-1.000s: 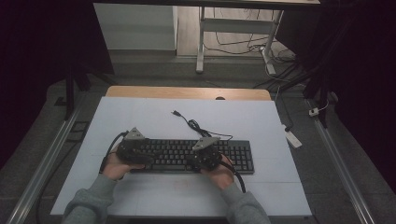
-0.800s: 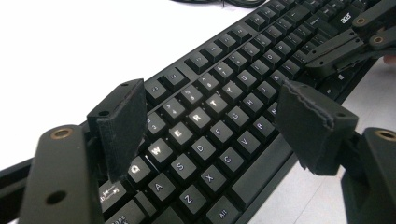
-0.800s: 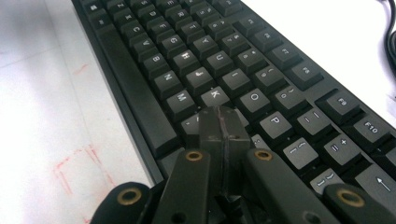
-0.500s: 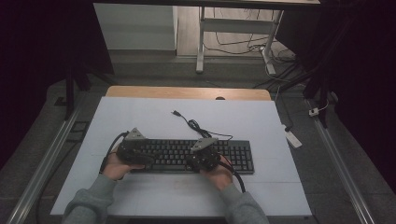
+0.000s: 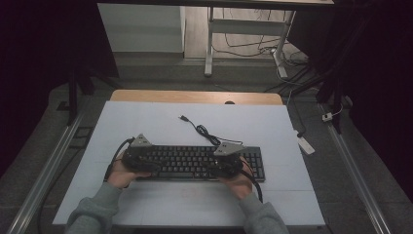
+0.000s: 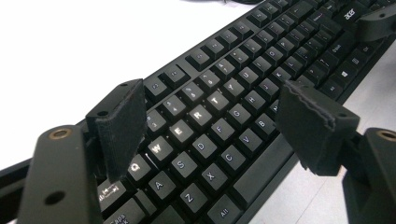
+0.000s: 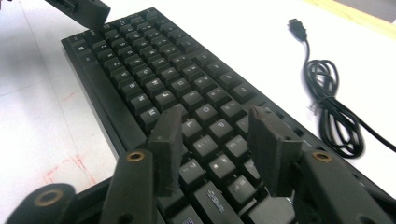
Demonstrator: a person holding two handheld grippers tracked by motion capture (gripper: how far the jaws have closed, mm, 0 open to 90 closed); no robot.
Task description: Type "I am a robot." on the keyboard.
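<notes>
— Where's the keyboard? — The black keyboard (image 5: 195,162) lies near the front of a white table (image 5: 146,122), its coiled cable (image 5: 204,132) trailing behind (plug loose on the tabletop).

— And the grippers? — The left gripper (image 6: 210,116) hovers jaws wide over the letter keys; the right gripper (image 7: 215,135) is narrower, above the keys. Dim room, grey floor (image 5: 341,185).

the person wears grey long sleeves (image 5: 92,214) with ribbed cuffs. each gripper, left gripper (image 6: 212,123) and right gripper (image 7: 217,147), is black, with two flat jaws faced in rough dark padding, brass-coloured pivot screws, a grey three-cornered plate (image 5: 141,141) on top and a black cable (image 5: 115,155) trailing off.
</notes>
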